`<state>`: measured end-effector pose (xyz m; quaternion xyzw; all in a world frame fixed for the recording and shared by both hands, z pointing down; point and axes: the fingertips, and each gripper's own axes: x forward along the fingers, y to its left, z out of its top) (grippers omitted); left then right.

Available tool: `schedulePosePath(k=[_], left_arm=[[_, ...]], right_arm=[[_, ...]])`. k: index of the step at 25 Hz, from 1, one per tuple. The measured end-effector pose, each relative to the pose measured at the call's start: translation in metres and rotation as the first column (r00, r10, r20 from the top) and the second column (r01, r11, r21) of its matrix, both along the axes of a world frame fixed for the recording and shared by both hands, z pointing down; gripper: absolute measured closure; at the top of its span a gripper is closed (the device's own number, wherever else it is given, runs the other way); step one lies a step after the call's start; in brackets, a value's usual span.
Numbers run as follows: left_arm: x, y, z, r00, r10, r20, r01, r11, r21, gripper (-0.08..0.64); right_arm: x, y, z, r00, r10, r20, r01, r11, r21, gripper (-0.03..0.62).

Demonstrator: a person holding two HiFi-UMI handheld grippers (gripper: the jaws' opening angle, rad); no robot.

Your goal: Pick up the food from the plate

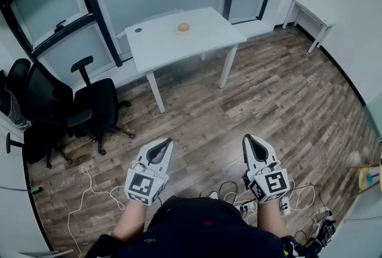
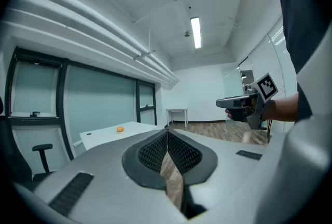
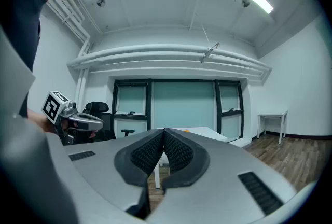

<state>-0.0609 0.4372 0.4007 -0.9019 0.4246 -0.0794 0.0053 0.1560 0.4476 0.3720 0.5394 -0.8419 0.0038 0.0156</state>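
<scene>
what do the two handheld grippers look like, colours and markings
Both the left gripper and right gripper have light grey tapered shells with black ribbed pads, and each carries a white cube with black square markers. The person wears a dark top.

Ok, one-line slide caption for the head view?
Left gripper and right gripper, both shut and empty, held over the wood floor, far from the orange food on the white table.

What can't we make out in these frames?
Food, head view: too small to identify.
Dark spot on the table, head view: too small to name.
Same table, right gripper view: mostly hidden behind the right gripper, jaws shut.
Wooden item, head view: cut off by the right edge.
</scene>
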Motion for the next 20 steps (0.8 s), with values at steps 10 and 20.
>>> schedulePosePath(k=[10, 20], left_arm=[[0.009, -0.001, -0.004, 1.0, 0.025, -0.004, -0.025, 1.0, -0.007, 0.537], [0.037, -0.001, -0.016, 1.0, 0.02, -0.001, -0.02, 1.0, 0.007, 0.537]], right_arm=[[-0.006, 0.001, 0.001, 0.998, -0.003, -0.064, 0.004, 1.0, 0.021, 0.569], [0.023, -0.01, -0.007, 1.0, -0.002, 0.0, 0.002, 1.0, -0.006, 0.568]])
